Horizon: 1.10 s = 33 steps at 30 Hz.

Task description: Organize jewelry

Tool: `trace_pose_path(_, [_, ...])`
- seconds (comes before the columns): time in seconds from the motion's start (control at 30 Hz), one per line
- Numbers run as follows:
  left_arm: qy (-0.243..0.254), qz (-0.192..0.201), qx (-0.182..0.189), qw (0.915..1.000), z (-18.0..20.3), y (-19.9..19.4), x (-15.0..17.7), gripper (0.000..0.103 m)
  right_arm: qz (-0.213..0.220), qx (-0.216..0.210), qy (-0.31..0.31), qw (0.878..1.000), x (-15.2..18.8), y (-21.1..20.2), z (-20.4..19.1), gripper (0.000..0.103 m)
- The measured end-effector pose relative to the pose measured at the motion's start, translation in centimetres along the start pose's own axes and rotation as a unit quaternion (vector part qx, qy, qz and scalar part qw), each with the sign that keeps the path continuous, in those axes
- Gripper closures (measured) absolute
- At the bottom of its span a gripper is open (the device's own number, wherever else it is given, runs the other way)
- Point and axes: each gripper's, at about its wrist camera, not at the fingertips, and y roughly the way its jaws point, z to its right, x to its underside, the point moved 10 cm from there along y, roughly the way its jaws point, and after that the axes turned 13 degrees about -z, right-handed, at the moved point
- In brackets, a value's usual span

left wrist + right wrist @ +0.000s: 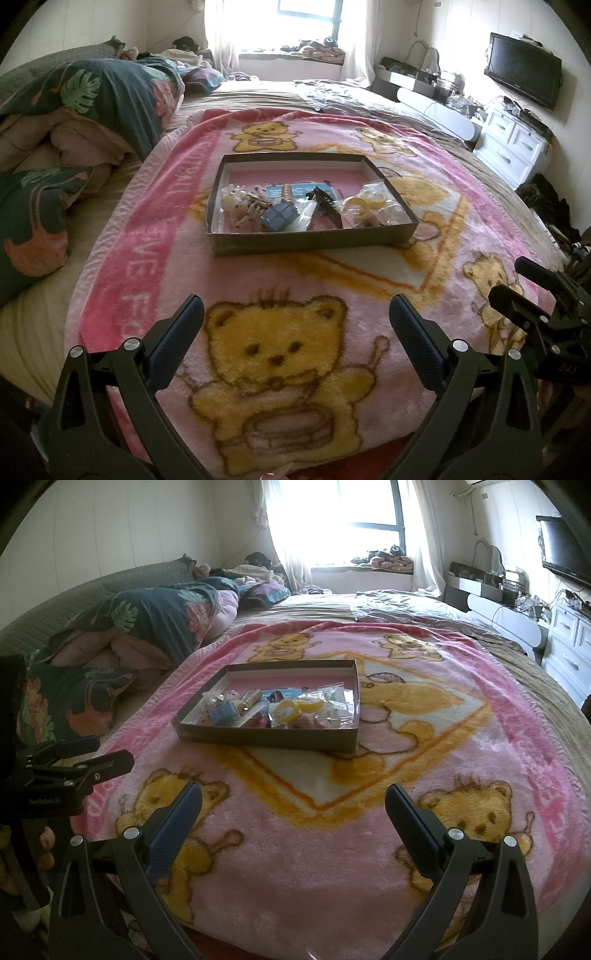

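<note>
A shallow brown box (314,242) (266,738) lies on the pink bear blanket (295,295) (314,830), in the middle of both views. It holds mixed jewelry and hair things: yellow rings (360,206) (291,710), a blue square piece (279,218) (225,713), a black hair clip (325,201), white beaded pieces (234,197) and small clear bags (336,698). My left gripper (295,314) is open and empty, well short of the box. My right gripper (293,801) is open and empty too, also short of the box.
The blanket covers a bed. A dark floral quilt (92,103) (159,616) is heaped on the left. A white dresser (513,144) and a TV (524,70) stand on the right, and a window (351,509) is behind. The other gripper shows at each view's edge (532,295) (77,760).
</note>
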Motion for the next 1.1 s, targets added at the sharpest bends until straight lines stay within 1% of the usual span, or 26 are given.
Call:
trace_pose_path(0.43, [0.000, -0.004, 0.003, 1.0000, 0.1, 0.1, 0.2, 0.009, -0.003, 0.002, -0.001, 1.000, -0.1, 0.0, 0.0, 0.004])
trace_pose_path(0.5, [0.001, -0.002, -0.004, 1.0000, 0.0, 0.0, 0.2, 0.009, -0.005, 0.004, -0.004, 1.000, -0.1, -0.2, 0.2, 0.004])
trace_pose_path(0.63, [-0.001, -0.001, -0.003, 1.0000, -0.1, 0.1, 0.3, 0.009, -0.006, 0.003, -0.005, 1.000, 0.0, -0.2, 0.1, 0.004])
trace_pose_path(0.77, [-0.002, -0.002, -0.015, 0.9999, -0.4, 0.2, 0.3, 0.009, -0.006, 0.006, -0.008, 1.000, 0.0, 0.0, 0.2, 0.004])
trace_pose_path(0.93, [-0.016, -0.007, -0.041, 0.9990, -1.2, 0.6, 0.3, 0.009, -0.008, 0.006, -0.006, 1.000, 0.0, 0.3, 0.4, 0.004])
trace_pose_path(1.0, [-0.018, -0.010, -0.040, 0.9990, -1.4, 0.9, 0.2, 0.009, -0.008, 0.007, -0.004, 1.000, 0.0, 0.6, 0.4, 0.004])
trace_pose_path(1.1, [-0.037, -0.021, -0.025, 0.9988, -2.2, 1.6, 0.1, 0.009, -0.008, 0.009, 0.004, 1.000, -0.3, 1.1, 1.4, 0.004])
